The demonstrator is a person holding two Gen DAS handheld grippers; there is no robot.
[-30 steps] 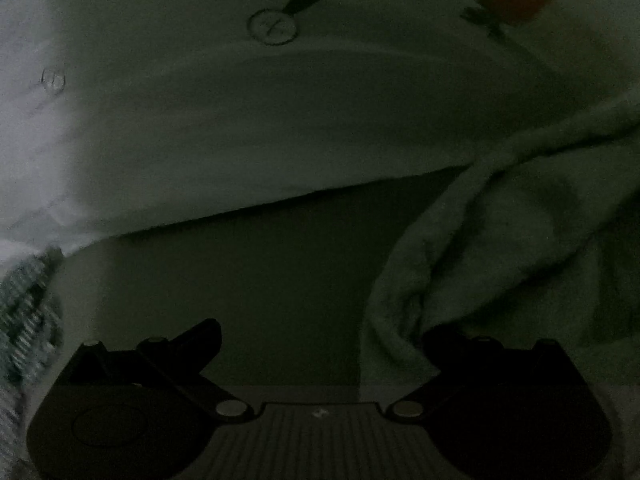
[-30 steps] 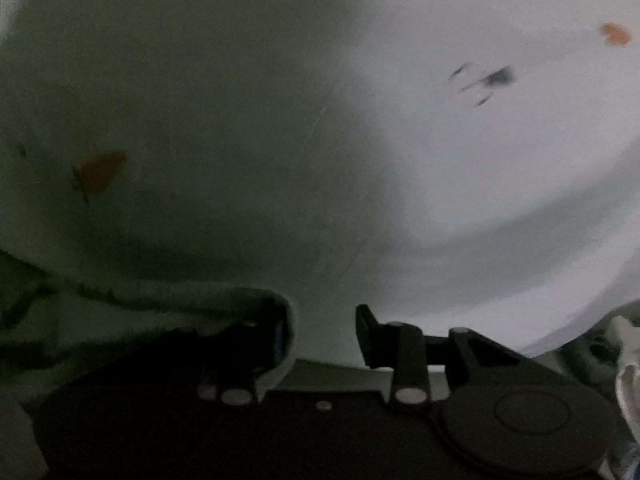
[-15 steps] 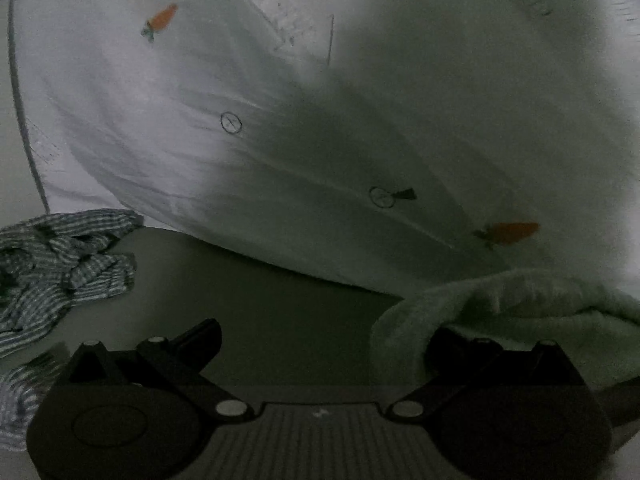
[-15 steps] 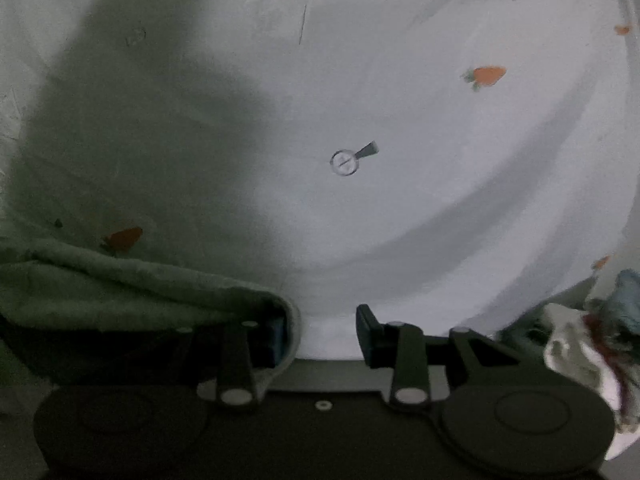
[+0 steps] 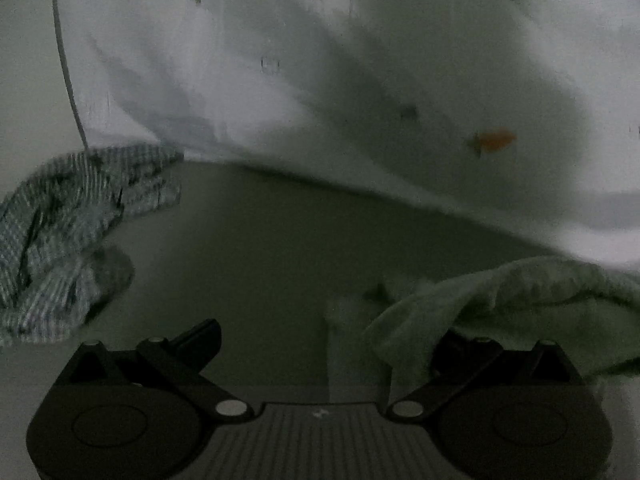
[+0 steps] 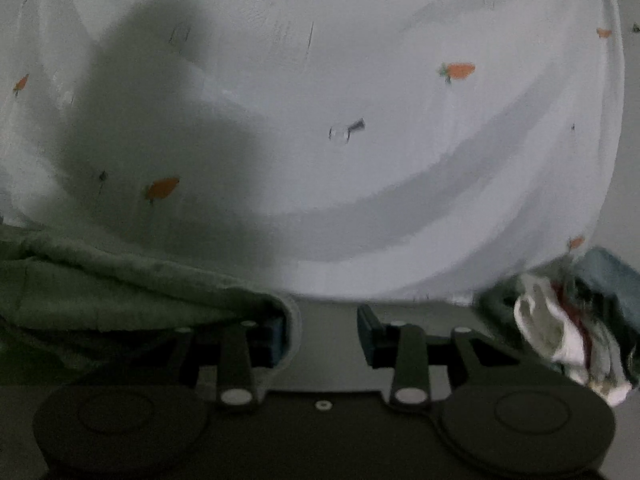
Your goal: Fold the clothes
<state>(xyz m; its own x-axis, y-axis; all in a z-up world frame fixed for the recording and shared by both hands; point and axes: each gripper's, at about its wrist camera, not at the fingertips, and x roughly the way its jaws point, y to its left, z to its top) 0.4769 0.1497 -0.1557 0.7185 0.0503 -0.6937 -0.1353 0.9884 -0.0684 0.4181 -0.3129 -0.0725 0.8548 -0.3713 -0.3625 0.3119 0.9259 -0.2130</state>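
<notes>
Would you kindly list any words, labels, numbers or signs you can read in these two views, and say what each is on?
None can be read.
White sheet: small dark marks beside the carrot prints, too blurred to read.
Left gripper body: a small pale mark, too small to read.

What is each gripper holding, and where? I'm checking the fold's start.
Green towel: draped over one finger of the left gripper and right gripper; whether either pinches it cannot be told.
</notes>
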